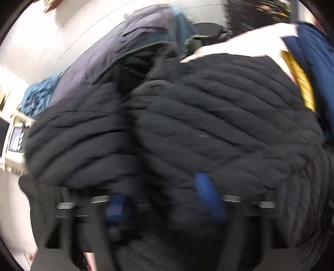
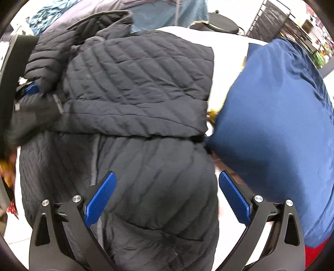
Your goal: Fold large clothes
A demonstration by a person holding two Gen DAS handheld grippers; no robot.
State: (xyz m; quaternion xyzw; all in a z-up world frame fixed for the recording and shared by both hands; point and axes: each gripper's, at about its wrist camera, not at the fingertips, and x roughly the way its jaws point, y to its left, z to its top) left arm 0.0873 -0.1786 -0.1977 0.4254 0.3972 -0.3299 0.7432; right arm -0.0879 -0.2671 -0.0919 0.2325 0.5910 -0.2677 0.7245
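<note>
My right gripper [image 2: 167,196] points steeply down with its blue pads [image 2: 100,198] spread wide over the near half of the black quilted coat [image 2: 142,100], nothing pinched between them. My left gripper [image 1: 165,200], blurred, also tilts down over the coat with jaws apart and empty. The coat lies folded across a white table [image 2: 227,68], a blue garment [image 2: 275,116] just beside it and more clothes [image 2: 158,16] heaped beyond.

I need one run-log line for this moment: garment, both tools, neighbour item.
black coat: partly folded on white surface | left tool: open, over coat | right tool: open, over coat | blue garment: beside coat
</note>
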